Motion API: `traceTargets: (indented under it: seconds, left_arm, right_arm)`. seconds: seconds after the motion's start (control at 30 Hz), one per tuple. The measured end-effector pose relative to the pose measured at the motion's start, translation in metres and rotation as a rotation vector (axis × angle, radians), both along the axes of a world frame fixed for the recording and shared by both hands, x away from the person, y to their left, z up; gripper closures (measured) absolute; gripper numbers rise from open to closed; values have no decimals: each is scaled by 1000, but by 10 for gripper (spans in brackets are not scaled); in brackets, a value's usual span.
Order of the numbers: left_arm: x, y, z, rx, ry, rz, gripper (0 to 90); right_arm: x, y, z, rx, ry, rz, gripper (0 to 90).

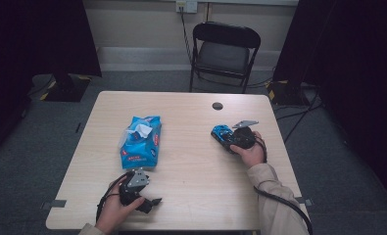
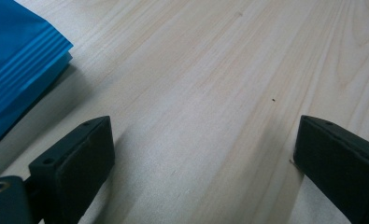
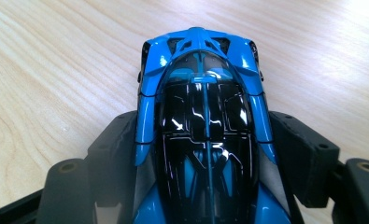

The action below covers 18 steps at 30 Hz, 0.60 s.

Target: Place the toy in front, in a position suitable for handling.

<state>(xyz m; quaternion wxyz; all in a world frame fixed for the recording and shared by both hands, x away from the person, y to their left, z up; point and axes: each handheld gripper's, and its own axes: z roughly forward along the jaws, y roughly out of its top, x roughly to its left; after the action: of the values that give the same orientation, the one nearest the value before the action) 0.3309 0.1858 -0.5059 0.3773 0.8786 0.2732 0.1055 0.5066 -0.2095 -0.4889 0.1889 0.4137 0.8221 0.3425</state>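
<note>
A blue and black toy car [image 1: 223, 130] sits on the right half of the pale wooden table [image 1: 191, 176]. My right gripper [image 1: 226, 138] is shut on it, one black jaw against each side of the car [image 3: 201, 56], whose nose points away from the gripper [image 3: 203, 130]. A blue pack of wipes [image 1: 141, 142] lies left of centre with a white tissue [image 1: 142, 129] poking out of its top. Near the front left edge my left gripper [image 1: 151, 202] rests low over the table, open [image 2: 203, 135] with only bare wood between its jaws. The pack's corner [image 2: 18, 65] lies just off to the upper left.
A dark round cable hole [image 1: 217, 105] is set in the table near the far edge. A black folding chair [image 1: 224, 49] stands behind the table. Cables trail from both grippers over the front edge.
</note>
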Motion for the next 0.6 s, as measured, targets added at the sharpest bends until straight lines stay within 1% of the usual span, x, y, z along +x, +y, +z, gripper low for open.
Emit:
traceTargets:
  seconds: [0.07, 0.1, 0.17, 0.2, 0.23, 0.27, 0.33, 0.37, 0.4, 0.43, 0.47, 0.5, 0.53, 0.57, 0.6]
  left_arm:
    - [0, 0, 0, 0, 0, 0, 46]
    - [0, 0, 0, 0, 0, 0, 46]
    - [0, 0, 0, 0, 0, 0, 46]
    - [0, 0, 0, 0, 0, 0, 46]
    - [0, 0, 0, 0, 0, 0, 46]
    - [0, 0, 0, 0, 0, 0, 45]
    - [0, 0, 0, 0, 1, 1, 45]
    - [0, 0, 0, 2, 1, 1, 44]
    - [0, 0, 0, 1, 1, 1, 44]
    - [0, 0, 0, 1, 1, 1, 44]
    - [0, 0, 0, 0, 1, 2, 44]
    - [0, 0, 0, 0, 1, 2, 44]
    - [0, 0, 0, 1, 1, 2, 44]
    - [0, 0, 0, 1, 1, 2, 44]
    - [0, 0, 0, 1, 1, 2, 44]
  right_arm:
    - [-2, -1, 2, 2, -4, 7, 279]
    - [-6, -1, 5, 10, -3, 22, 279]
    - [-8, -1, 6, 12, -6, 27, 279]
    - [-11, 1, 8, 8, -10, 41, 279]
    - [-13, 2, 9, 15, -11, 50, 279]
    - [-19, 5, 12, 20, -15, 75, 279]
    - [-21, 7, 13, 22, -14, 82, 279]
    - [-30, 12, 15, 35, -12, 109, 279]
    - [-33, 14, 15, 38, -15, 120, 279]
    - [-33, 14, 15, 38, -15, 120, 279]
    - [-43, 20, 17, 51, -13, 146, 279]
    - [-43, 20, 17, 51, -13, 146, 279]
    - [-52, 26, 17, 63, -10, 167, 279]
    - [-52, 26, 17, 63, -10, 167, 279]
    - [-61, 30, 16, 69, -5, 184, 279]
